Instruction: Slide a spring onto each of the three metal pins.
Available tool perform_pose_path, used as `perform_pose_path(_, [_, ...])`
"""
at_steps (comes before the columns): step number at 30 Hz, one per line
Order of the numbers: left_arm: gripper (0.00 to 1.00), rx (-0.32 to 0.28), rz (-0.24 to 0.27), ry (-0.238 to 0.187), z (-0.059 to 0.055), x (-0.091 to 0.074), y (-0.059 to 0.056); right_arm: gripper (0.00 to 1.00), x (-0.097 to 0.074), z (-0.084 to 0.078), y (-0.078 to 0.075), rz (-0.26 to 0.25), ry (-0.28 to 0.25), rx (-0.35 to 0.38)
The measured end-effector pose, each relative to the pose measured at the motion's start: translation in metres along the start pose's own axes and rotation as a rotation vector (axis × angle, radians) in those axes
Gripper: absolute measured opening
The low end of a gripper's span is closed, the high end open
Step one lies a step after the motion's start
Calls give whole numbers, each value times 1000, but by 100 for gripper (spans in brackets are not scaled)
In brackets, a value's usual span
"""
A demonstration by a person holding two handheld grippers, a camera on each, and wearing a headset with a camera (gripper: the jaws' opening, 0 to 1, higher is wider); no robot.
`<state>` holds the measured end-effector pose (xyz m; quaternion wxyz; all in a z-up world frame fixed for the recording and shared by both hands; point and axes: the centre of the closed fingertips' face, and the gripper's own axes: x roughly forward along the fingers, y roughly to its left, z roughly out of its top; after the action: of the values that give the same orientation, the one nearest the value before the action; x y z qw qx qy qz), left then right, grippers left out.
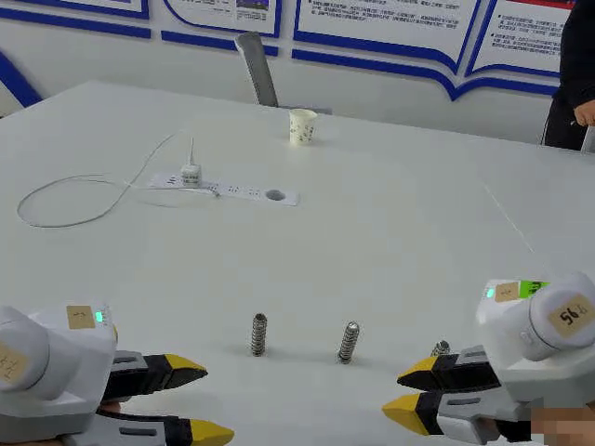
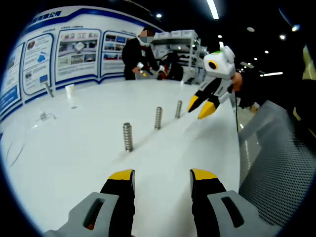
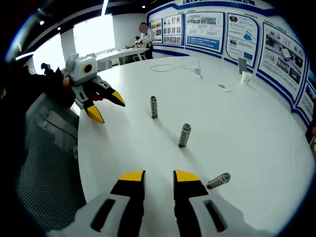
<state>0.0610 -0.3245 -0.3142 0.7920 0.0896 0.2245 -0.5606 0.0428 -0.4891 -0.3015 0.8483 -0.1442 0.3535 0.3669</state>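
Three upright metal pins stand in a row near the table's front edge, each wrapped in a spring: the left pin (image 1: 258,334) (image 2: 128,137) (image 3: 153,106), the middle pin (image 1: 348,342) (image 2: 158,117) (image 3: 184,135), and the right pin (image 1: 440,349) (image 2: 178,109) (image 3: 218,180), half hidden behind my right gripper in the head view. My left gripper (image 1: 200,400) (image 2: 162,175) (image 3: 109,111) is open and empty, left of the row. At the right end of the row my right gripper (image 1: 398,390) (image 3: 159,176) (image 2: 205,106) is open with a narrower gap and holds nothing.
A paper cup (image 1: 302,126) stands far back on the white table (image 1: 400,242). A power strip (image 1: 223,190) with a looping white cable (image 1: 65,200) lies at mid left. A chair back (image 1: 257,67) and a person (image 1: 576,74) are beyond the far edge.
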Motion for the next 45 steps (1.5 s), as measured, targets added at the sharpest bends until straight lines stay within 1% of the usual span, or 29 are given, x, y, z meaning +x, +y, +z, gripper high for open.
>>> perform_pose_path(4, [46,0,-1,1,0,0,-1,24,-6,-7,-3,-18,-5,16])
perform_pose_path(10, [46,-1,-2,1,0,0,-1,25,-16,-16,-12,-51,-30,54])
perform_pose_path(17, [46,-1,-6,5,-1,0,-2,26,-30,-22,-25,-95,-78,95])
perform_pose_path(22, [46,-3,-8,5,-1,0,-2,28,-36,-28,-28,-112,-99,106])
perform_pose_path(26, [46,-4,-9,4,-1,0,-2,31,-39,-31,-32,-126,-112,113])
perform_pose_path(31, [46,-13,-8,-2,-1,0,-2,35,-44,-34,-36,-144,-143,123])
perform_pose_path(34, [47,-17,-6,-4,-1,-1,-2,40,-46,-36,-37,-152,-157,121])
perform_pose_path(40, [47,-21,-4,-7,0,-1,-1,45,-47,-41,-40,-168,-173,115])
perform_pose_path(45, [47,-25,-2,-7,-1,-1,0,51,-48,-42,-43,-181,-192,109])
